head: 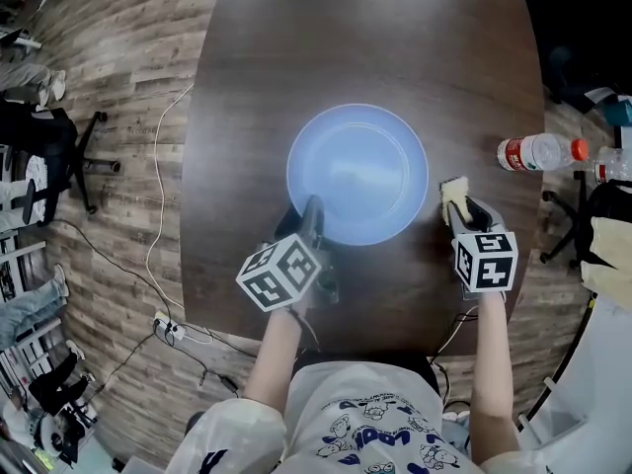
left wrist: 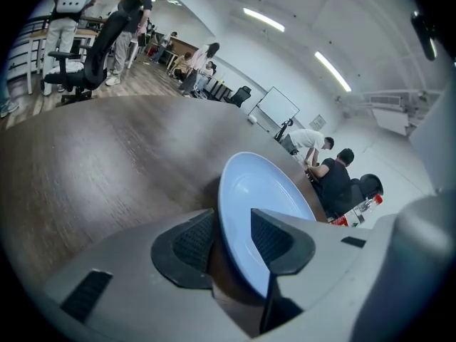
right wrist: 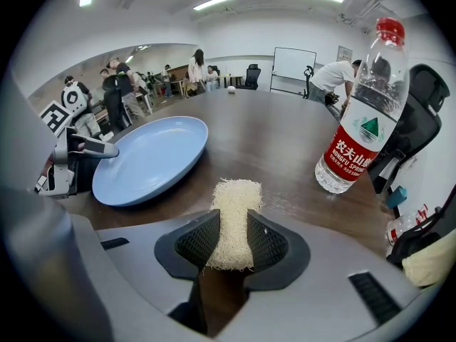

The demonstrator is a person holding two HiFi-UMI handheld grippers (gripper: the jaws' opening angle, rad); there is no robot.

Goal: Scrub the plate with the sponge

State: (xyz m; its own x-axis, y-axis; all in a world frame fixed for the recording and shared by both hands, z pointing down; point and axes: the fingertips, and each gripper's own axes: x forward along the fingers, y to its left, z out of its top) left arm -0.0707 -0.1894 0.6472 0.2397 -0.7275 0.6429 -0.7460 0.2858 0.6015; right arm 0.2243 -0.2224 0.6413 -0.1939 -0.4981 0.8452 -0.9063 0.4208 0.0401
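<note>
A light blue plate [head: 357, 174] lies flat in the middle of the dark wooden table [head: 296, 57]. My left gripper [head: 314, 213] is at the plate's near left rim. In the left gripper view the plate [left wrist: 265, 191] has its rim between the two pads of the left gripper [left wrist: 231, 237], which stand wide and open, with a dark gap beside the left pad. My right gripper [head: 462, 207] rests just right of the plate, shut on a pale fibrous sponge [head: 453, 191]. In the right gripper view the sponge [right wrist: 235, 212] sticks out forward of the right gripper [right wrist: 231, 246], with the plate [right wrist: 149, 159] to its left.
A water bottle with a red label [head: 538, 152] lies on the table at the right edge; it stands close ahead on the right in the right gripper view [right wrist: 360, 120]. Office chairs and several people are around the room. A white cable [head: 158, 186] runs over the floor at the left.
</note>
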